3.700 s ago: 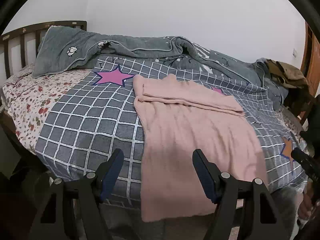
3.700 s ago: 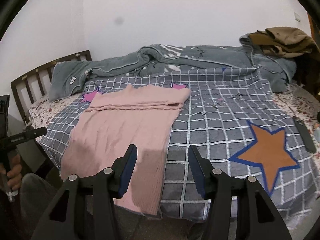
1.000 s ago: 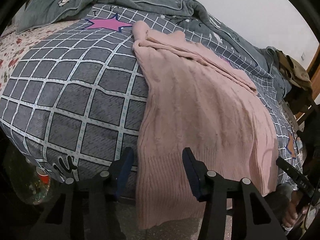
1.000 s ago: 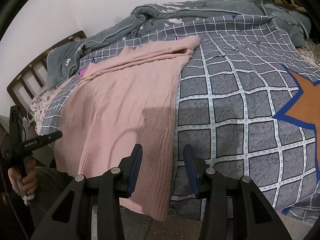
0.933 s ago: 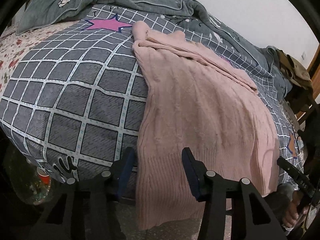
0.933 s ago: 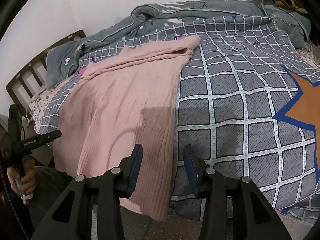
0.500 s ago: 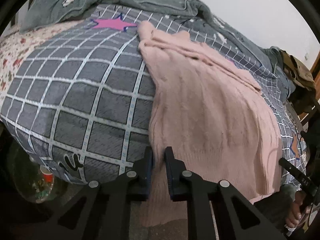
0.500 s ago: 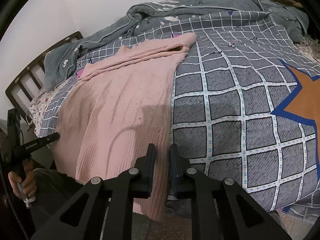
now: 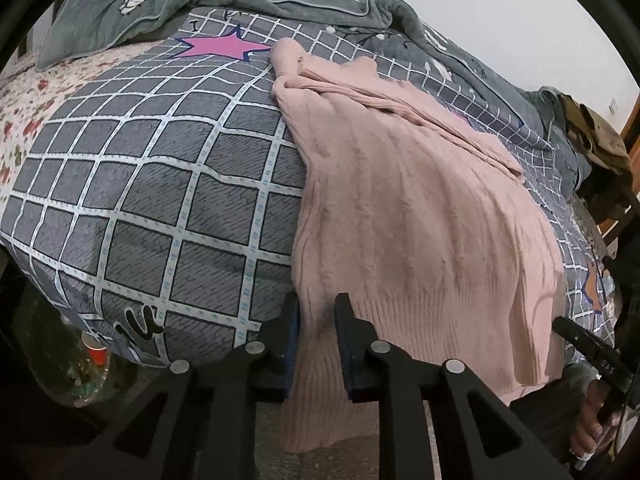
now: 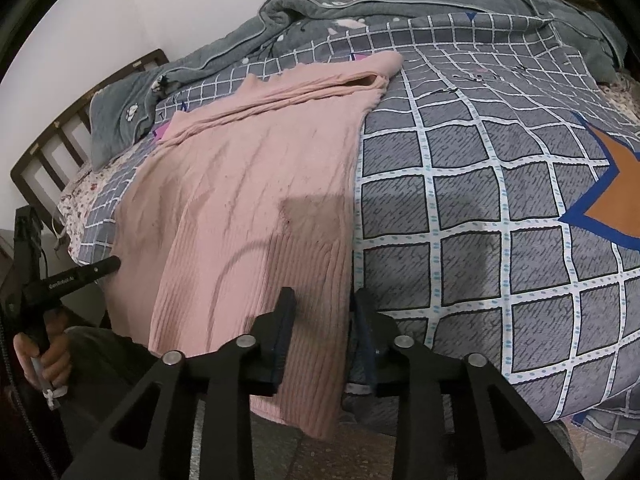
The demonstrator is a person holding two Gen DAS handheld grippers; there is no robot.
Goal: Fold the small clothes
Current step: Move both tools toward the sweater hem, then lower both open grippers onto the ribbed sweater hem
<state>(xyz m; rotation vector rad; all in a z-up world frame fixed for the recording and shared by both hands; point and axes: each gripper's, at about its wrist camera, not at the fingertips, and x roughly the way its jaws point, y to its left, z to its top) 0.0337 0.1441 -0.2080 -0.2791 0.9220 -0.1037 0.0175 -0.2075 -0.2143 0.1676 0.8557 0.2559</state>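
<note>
A pink knit sweater lies spread lengthwise on a grey checked bedcover, its ribbed hem hanging over the near edge of the bed. At the hem's left corner the left gripper reaches in low and level from below the mattress edge, its two blue-padded fingers drawn close together with a fold of the ribbed knit pinched between them. Seen from the right wrist camera, that tool shows only as a black bar at the far left, gripped by a bare hand whose arm is cut off by the frame. At the hem's right corner the right gripper comes in the same way, fingers narrowed onto the sweater's edge; the cloth covers the inner face of its right finger, so the exact contact there is hard to make out. The sweater's far end is bunched into rolled folds, and whether they are sleeves or collar cannot be told. A rumpled grey-green blanket lies along the back of the bed.
</note>
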